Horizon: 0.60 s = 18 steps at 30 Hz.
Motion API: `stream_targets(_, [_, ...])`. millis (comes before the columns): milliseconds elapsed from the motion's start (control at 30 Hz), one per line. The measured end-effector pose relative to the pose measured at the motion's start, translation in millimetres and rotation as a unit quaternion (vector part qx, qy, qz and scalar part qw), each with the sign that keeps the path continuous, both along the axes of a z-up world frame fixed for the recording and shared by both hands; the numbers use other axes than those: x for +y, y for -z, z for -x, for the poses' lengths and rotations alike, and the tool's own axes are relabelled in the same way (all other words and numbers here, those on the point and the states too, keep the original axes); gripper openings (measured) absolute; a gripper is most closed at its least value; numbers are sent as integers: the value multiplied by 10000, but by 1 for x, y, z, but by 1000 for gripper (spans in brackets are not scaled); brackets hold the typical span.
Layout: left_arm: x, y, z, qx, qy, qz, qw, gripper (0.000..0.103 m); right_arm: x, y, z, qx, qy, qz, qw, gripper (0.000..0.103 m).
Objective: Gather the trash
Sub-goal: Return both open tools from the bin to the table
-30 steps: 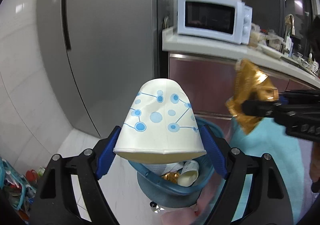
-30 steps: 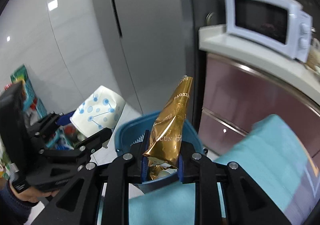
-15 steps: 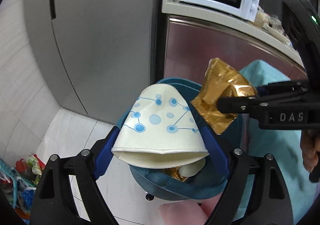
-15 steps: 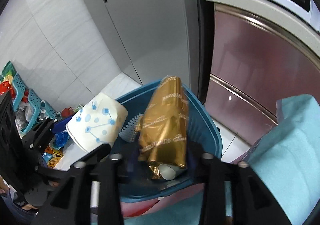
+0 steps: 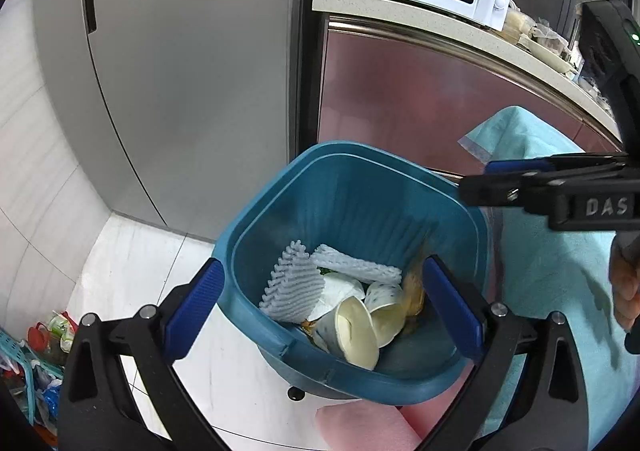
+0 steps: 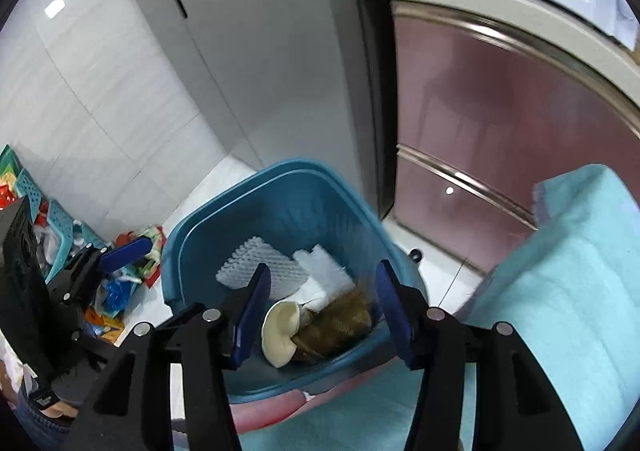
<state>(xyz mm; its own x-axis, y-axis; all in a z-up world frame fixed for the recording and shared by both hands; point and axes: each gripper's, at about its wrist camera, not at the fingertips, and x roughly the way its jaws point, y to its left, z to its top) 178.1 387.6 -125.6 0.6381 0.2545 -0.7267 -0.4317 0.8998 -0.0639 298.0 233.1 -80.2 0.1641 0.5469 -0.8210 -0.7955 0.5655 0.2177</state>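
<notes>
Below both spread tongs (image 5: 322, 301) (image 6: 322, 313), the seemingly gold wrapper (image 6: 340, 325) lies in the bin (image 5: 352, 167).

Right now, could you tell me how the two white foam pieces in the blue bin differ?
The ridged foam sheet leans against the wall of the blue bin, while the foam net sleeve lies flatter, further in. The sheet shows parallel ribs with a toothed edge; the sleeve has a bumpy mesh. The sheet looks broader, the sleeve narrower. Both are white packing foam resting above the paper cups.

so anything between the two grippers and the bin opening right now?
Nothing visible. Both the left gripper and right gripper are open and empty over the blue bin, its mouth uncovered. Paper cups and a gold wrapper lie inside.
</notes>
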Motion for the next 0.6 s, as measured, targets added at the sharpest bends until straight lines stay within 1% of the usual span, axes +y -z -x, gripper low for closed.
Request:
stream_targets(167, [-1,-11,8,-108,-50,-52,9999,97,-27,-21,1,-38,228,-388,9990,60])
stream_targets(267, [-5,-24,16,-261,-94,-66,9996,97,-47,-35,7,-198,299,-613,9975,69])
stream_targets(333, [-14,-38,26,-434,-117,-138,9989,97,-62,-47,16,-408,352,-752,9957,80])
stream_targets(367, [-17,-43,30,-515,-95,-147,9985,97,-73,-56,23,-538,372,-871,9941,81])
stream_targets(433, [-33,-61,42,-731,-60,-228,9970,97,-91,-68,35,-743,399,-1033,9911,92])
stream_targets(467, [-39,-67,46,-803,-27,-264,9964,97,-106,-78,46,-961,437,-1099,9883,95])
stream_targets(500, [-50,-76,52,-909,-4,-345,9953,97,-114,-82,51,-1074,481,-1130,9866,96])
stream_targets(600, [-84,-97,66,-1200,104,-482,9915,98,-150,-98,73,-1408,609,-1298,9796,96])
